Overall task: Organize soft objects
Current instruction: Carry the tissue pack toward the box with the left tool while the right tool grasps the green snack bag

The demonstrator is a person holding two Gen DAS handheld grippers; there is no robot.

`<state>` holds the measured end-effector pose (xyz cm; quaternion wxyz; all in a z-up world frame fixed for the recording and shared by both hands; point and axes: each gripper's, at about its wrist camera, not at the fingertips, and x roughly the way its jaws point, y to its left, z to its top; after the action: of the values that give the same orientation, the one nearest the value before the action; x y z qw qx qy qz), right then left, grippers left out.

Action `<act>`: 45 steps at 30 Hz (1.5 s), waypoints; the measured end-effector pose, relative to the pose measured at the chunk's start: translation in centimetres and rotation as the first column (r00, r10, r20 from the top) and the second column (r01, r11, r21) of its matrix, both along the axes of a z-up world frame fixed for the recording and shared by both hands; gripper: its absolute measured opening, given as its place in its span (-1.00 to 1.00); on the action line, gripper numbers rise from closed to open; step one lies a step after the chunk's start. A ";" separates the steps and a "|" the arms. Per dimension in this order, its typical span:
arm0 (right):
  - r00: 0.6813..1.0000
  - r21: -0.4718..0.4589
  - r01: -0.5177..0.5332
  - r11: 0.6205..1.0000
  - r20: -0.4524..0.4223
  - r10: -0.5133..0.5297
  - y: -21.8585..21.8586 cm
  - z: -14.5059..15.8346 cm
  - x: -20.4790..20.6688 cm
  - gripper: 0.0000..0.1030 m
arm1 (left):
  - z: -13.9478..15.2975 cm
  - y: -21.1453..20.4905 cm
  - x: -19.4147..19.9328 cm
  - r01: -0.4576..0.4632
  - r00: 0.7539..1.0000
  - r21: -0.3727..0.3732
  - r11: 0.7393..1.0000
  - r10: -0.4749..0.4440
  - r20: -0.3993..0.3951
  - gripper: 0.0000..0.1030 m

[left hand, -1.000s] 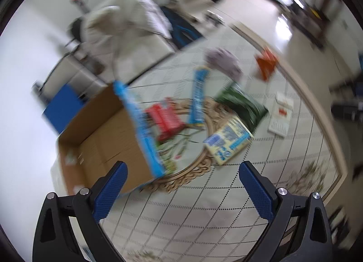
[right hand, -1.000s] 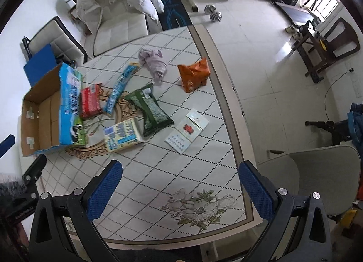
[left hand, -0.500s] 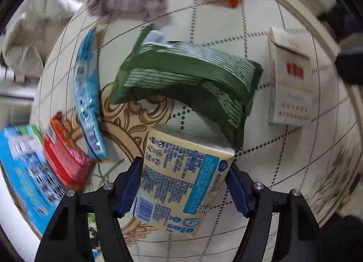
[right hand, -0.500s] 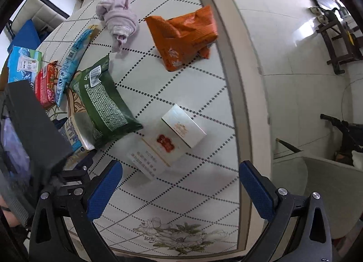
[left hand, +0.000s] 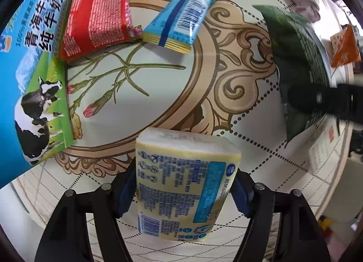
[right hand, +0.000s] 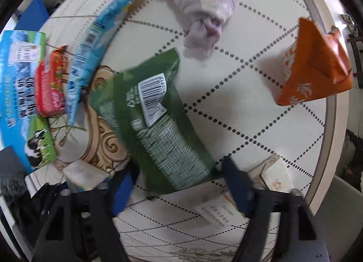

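Bare tabletop lay open ahead of the yellow pack. The milk carton blocked the left, the red packet and blue sachet beyond, the green bag right.

i see a glossy plastic-wrapped yellow tissue pack, crinkly shiny green foil bag, soft ribbed lilac cloth, printed glossy milk carton box, smooth glazed patterned tabletop, matt black plastic gripper arms
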<state>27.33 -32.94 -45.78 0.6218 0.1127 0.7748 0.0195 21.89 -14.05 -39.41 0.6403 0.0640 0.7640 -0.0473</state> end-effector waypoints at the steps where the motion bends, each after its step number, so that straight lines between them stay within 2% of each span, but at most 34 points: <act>1: 1.000 -0.005 0.006 1.000 0.000 -0.006 0.1 0.4 0.2 0.05 | 0.2 -0.3 -0.3 0.000 1.000 -0.005 1.000 0.000 0.014 0.22; 5: 0.999 0.007 0.037 0.999 0.015 -0.037 0.1 2.3 0.2 -0.16 | 2.4 0.2 -1.7 -0.024 0.998 -0.018 1.000 0.025 0.058 0.21; 7: 0.998 0.017 0.047 0.999 0.029 -0.047 0.0 3.7 -0.5 -0.19 | 4.3 0.6 -2.1 -0.042 0.995 -0.034 0.999 0.045 0.094 0.21; 10: 0.996 0.044 0.065 0.997 0.051 -0.068 -0.5 6.3 -2.2 -0.20 | 9.2 1.4 -3.0 -0.051 0.987 -0.072 0.996 0.061 0.149 0.21; 13: 0.993 0.066 0.074 0.995 0.090 -0.079 -1.1 10.0 -3.5 -0.21 | 15.6 2.8 -2.9 -0.057 0.973 -0.121 0.991 0.083 0.218 0.21; 16: 0.987 0.089 0.068 0.994 0.137 -0.080 -1.0 14.1 -4.6 -0.21 | 21.8 5.1 -3.3 -0.074 0.947 -0.173 0.982 0.124 0.296 0.21; 18: 0.982 0.106 0.055 0.993 0.176 -0.073 -0.5 17.1 -5.2 -0.21 | 24.8 6.3 -3.6 -0.079 0.924 -0.194 0.978 0.145 0.354 0.21; 20: 0.975 0.130 0.032 0.991 0.214 -0.059 1.4 20.2 -5.4 -0.21 | 27.5 7.9 -3.9 -0.084 0.905 -0.207 0.975 0.162 0.394 0.21; 25: 0.955 0.207 -0.035 0.978 0.296 -0.029 9.3 26.3 -6.0 -0.21 | 30.8 13.1 -1.4 -0.093 0.866 -0.215 0.972 0.186 0.465 0.21; 26: 0.951 0.217 -0.052 0.975 0.309 -0.019 11.3 27.4 -5.5 -0.21 | 29.0 14.0 0.1 -0.092 0.861 -0.207 0.974 0.182 0.475 0.21; 28: 0.945 0.226 -0.071 0.972 0.326 -0.007 15.2 28.6 -4.2 -0.21 | 28.5 15.9 2.2 -0.099 0.854 -0.194 0.976 0.183 0.487 0.21; 32: 0.946 0.188 -0.074 0.979 0.323 0.010 23.2 27.5 -0.6 -0.21 | 26.0 21.1 7.4 -0.136 0.869 -0.181 0.974 0.206 0.451 0.21; 35: 0.962 0.161 -0.042 0.986 0.273 -0.004 27.9 24.8 2.3 -0.21 | 23.6 24.7 10.9 -0.164 0.896 -0.193 0.967 0.228 0.382 0.21; 37: 0.968 0.140 -0.021 0.990 0.250 -0.015 29.9 22.8 4.4 -0.21 | 20.9 26.5 13.5 -0.168 0.917 -0.187 0.968 0.223 0.329 0.21; 41: 0.980 0.088 0.006 0.996 0.199 -0.024 32.2 18.4 8.0 -0.21 | 16.6 28.8 16.7 -0.173 0.949 -0.208 0.963 0.219 0.226 0.21; 45: 0.988 0.034 0.027 0.999 0.148 -0.032 34.2 14.4 10.5 -0.21 | 12.0 29.9 18.7 -0.179 0.969 -0.228 0.957 0.212 0.130 0.21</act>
<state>37.82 1.31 -31.40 0.6762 0.1325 0.7240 0.0310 40.62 15.88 -27.41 0.7015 -0.0779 0.7058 -0.0609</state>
